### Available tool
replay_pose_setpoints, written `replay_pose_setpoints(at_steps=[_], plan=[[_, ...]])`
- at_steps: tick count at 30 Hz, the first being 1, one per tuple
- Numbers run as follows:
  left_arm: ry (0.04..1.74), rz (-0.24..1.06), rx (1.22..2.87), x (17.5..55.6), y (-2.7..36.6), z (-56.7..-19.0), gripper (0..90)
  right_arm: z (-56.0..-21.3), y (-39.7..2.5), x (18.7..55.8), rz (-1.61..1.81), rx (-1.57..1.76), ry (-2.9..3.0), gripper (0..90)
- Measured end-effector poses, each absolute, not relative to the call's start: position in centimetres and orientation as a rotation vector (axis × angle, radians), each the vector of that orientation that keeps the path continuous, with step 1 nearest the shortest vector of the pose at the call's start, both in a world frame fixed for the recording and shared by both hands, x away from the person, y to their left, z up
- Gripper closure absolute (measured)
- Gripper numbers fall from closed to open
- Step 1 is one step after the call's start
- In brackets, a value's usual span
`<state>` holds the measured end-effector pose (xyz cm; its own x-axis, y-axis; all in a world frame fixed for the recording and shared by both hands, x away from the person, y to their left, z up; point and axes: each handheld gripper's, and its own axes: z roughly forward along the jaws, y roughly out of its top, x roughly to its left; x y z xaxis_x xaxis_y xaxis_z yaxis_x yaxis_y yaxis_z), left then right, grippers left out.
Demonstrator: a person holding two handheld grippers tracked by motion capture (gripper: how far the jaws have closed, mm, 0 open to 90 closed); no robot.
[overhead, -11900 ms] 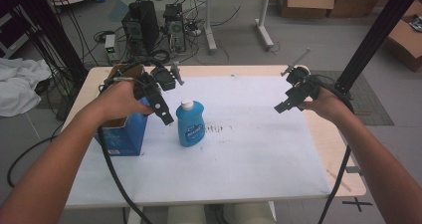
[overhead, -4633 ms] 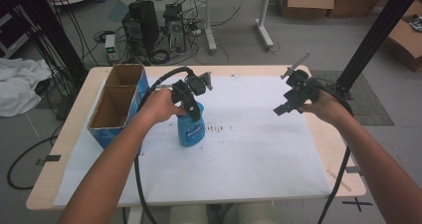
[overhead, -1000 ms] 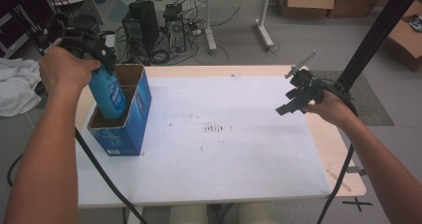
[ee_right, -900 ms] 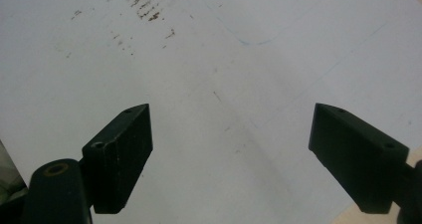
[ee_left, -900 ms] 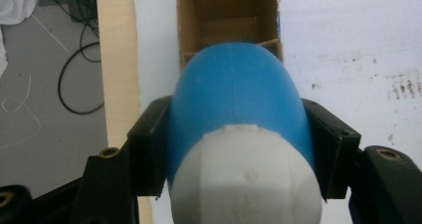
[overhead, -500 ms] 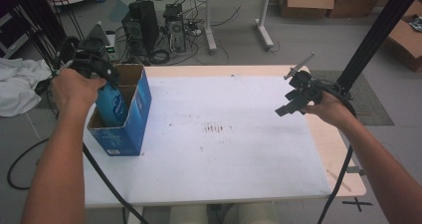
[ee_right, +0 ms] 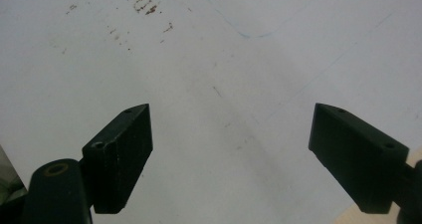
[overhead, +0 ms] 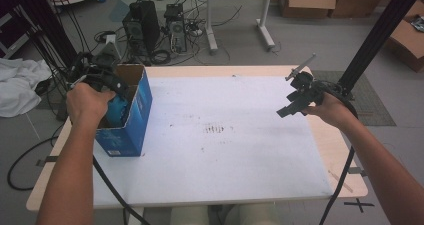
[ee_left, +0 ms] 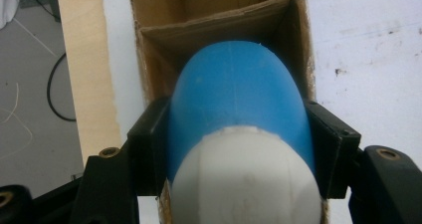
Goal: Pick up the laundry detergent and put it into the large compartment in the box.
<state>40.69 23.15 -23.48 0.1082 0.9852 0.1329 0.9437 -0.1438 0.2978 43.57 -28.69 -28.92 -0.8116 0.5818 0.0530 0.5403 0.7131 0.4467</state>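
Observation:
A blue bottle with a white cap is clamped between the jaws of my left gripper, cap toward the camera. It hangs partly inside the near compartment of a blue cardboard box at the table's left; a patch of the blue bottle shows below the person's hand. My left gripper is over the box's open top. My right gripper hovers open above the white table sheet at the right, with nothing between its jaws.
The box has a cardboard divider and a second compartment beyond it. The white sheet covers a wooden table; a dark smudge marks its middle. Computers, cables and cardboard boxes lie on the floor behind.
My left gripper has lowered the bottle from above the box down into its near compartment. The right gripper has stayed where it was, open.

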Motion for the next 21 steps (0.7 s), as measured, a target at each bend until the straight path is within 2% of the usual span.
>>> replay_pose_setpoints(at_steps=[21], plan=[[1.963, 0.422, 2.269, 41.0, 23.4, -27.2, 38.1, -29.6, -29.0, 43.6, 0.681, 0.953, 2.831, 17.5]])
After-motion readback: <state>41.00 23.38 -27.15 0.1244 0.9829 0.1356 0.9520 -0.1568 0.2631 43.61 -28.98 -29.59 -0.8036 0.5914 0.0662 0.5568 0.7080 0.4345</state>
